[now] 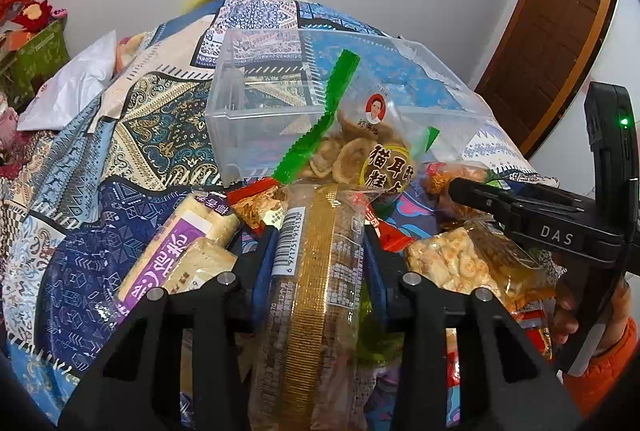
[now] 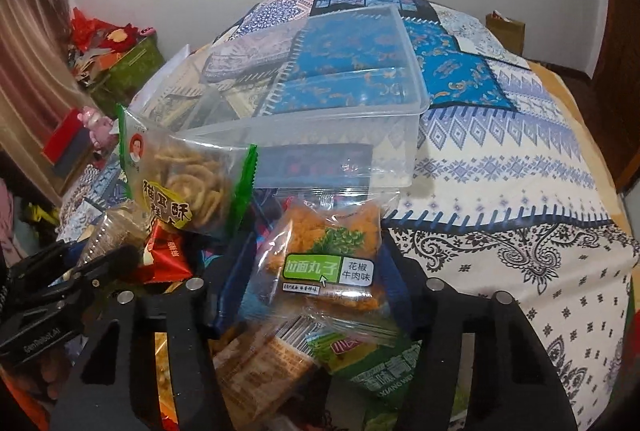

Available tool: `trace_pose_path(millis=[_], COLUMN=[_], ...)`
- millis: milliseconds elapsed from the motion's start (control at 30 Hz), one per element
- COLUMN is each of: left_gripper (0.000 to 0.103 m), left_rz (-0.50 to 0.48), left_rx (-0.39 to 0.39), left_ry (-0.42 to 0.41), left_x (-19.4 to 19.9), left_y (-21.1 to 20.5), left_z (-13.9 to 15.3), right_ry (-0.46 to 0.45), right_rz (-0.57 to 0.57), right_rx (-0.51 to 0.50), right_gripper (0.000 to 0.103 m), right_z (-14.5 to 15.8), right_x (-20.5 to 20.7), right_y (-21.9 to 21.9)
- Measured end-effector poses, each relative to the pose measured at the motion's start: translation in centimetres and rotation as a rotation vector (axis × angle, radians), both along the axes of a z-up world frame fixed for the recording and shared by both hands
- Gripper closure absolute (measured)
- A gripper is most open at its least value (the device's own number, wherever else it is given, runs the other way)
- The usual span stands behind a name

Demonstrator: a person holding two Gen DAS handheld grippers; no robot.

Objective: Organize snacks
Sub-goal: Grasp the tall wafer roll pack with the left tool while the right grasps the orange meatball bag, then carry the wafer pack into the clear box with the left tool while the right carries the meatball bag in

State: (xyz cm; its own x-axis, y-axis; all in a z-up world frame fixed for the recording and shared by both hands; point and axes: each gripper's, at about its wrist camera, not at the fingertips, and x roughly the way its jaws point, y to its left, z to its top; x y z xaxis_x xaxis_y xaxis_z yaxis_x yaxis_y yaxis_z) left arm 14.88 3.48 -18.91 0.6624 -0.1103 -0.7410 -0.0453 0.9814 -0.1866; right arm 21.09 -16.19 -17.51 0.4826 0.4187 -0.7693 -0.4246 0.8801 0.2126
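Gold-striped snack packet: near end cut off, held between the closed-in left gripper fingers. Right gripper clamps an orange noodle-ball packet. Clear plastic bin lies beyond on the patterned bedspread.

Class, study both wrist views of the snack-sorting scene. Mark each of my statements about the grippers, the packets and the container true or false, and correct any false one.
1. The left gripper holds a gold-striped packet. True.
2. The clear plastic container is full of snacks. False: nothing shows inside it.
3. The right gripper holds an orange noodle-ball packet. True.
4. The green-edged bag contains red candies. False: it holds tan curled crisps.
5. The snacks lie on a bare wooden table. False: a patterned cloth covers the surface.
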Motion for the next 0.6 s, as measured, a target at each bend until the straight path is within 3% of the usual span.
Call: trace_pose_path(millis=[600], left_gripper=[0.068], left_rz=[0.039], left_rx=[0.017], left_ry=[-0.142], left_x=[-2.7], left_y=[0.4], left_z=[5.6], right_ry=[-0.151], right_rz=[-0.032], right_rx=[0.039], right_gripper=[0.05], right_z=[6.1], right_x=[-3.0], right_y=[-1.1])
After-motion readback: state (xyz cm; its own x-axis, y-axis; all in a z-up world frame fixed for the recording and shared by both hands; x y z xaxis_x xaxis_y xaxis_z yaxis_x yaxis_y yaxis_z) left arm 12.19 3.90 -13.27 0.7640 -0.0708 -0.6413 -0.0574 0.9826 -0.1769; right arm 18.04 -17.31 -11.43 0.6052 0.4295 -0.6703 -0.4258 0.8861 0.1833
